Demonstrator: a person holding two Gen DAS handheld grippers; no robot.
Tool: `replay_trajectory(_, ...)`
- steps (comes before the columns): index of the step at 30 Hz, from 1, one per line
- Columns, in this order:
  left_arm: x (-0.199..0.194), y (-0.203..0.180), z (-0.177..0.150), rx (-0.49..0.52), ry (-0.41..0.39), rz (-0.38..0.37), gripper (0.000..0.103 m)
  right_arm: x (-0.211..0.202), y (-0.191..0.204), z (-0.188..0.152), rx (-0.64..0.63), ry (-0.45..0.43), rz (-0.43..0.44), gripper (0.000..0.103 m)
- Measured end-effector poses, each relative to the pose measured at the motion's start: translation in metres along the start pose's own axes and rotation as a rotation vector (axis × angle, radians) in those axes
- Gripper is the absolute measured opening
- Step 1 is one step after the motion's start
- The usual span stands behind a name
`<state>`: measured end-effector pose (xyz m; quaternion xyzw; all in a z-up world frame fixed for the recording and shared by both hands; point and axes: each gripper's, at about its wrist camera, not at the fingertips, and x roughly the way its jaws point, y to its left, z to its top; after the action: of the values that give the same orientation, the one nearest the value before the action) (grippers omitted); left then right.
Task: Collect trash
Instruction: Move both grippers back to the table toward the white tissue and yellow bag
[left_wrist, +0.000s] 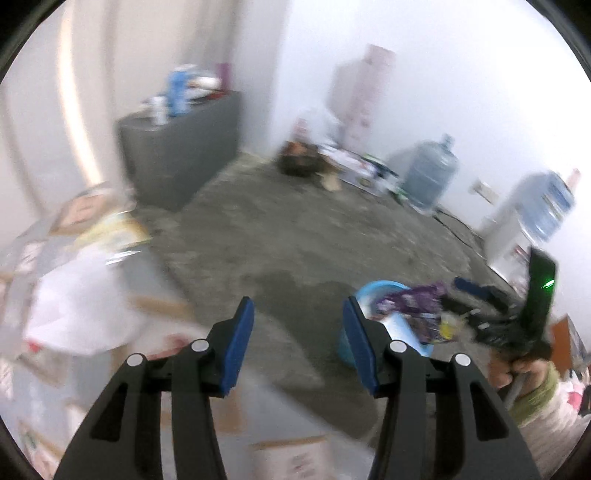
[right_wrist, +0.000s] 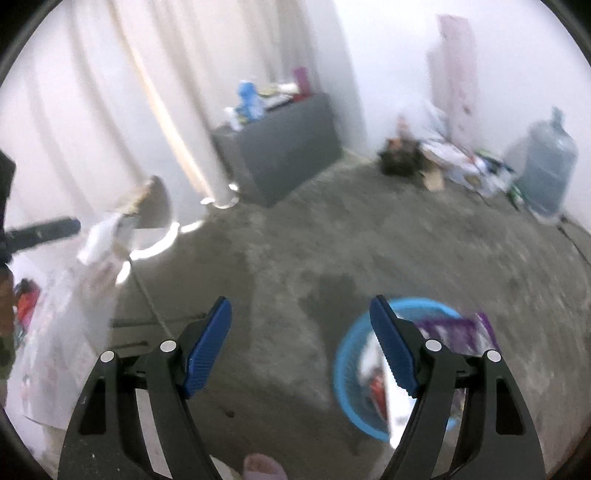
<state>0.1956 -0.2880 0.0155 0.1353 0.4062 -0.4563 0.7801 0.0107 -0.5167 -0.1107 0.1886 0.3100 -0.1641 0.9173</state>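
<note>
Left gripper (left_wrist: 298, 341): blue-padded jaws set wide, nothing between them, held above bare concrete floor (left_wrist: 295, 236).

Right gripper (right_wrist: 301, 345): jaws likewise spread wide and empty, over the same floor.

Blue basket (right_wrist: 343, 373): round plastic tub, low and just right of the right gripper, partly hidden behind its right finger; in the left wrist view it sits just beyond that gripper's right finger. Already holds rubbish. Judged light and fairly stiff at the rim, which is the natural place to grip if it must be shifted.

Purple wrapper (right_wrist: 456, 330): crinkled packet lying across the basket's far rim. Judged very light, soft and slick; a pinch on a flat edge or corner should hold, a grip on its bulging middle may slide.

White papers and bags (left_wrist: 70, 306): loose heap to the left of the left gripper, close by, heavily blurred. Likely thin, limp and weightless; best taken at a folded or bunched edge so that several layers fill the pads. Exact items cannot be told apart.

Far clutter, well ahead of both grippers: grey cabinet (left_wrist: 181, 155), water jug (left_wrist: 430, 177), mixed floor litter (left_wrist: 351, 166) by the wall.
</note>
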Motion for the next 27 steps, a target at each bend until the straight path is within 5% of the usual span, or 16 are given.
replay_trajectory(6,-0.037,0.1,-0.026,-0.161,-0.071,0.129,0.049,0.035,0.073,0.043,-0.083,-0.001,0.158,0.073)
replay_trajectory(14,-0.031,0.182,-0.03,-0.293,-0.107,0.169,0.049,0.122,0.167,0.076,-0.162,0.102,0.271,0.073)
replay_trajectory(22,0.004,0.219,-0.028,-0.301,-0.066,0.237,0.049,0.196,0.231,0.111,-0.236,0.179,0.228,0.07)
replay_trajectory(27,0.017,0.232,-0.029,-0.304,-0.043,0.252,0.032,0.23,0.245,0.116,-0.25,0.24,0.169,0.062)
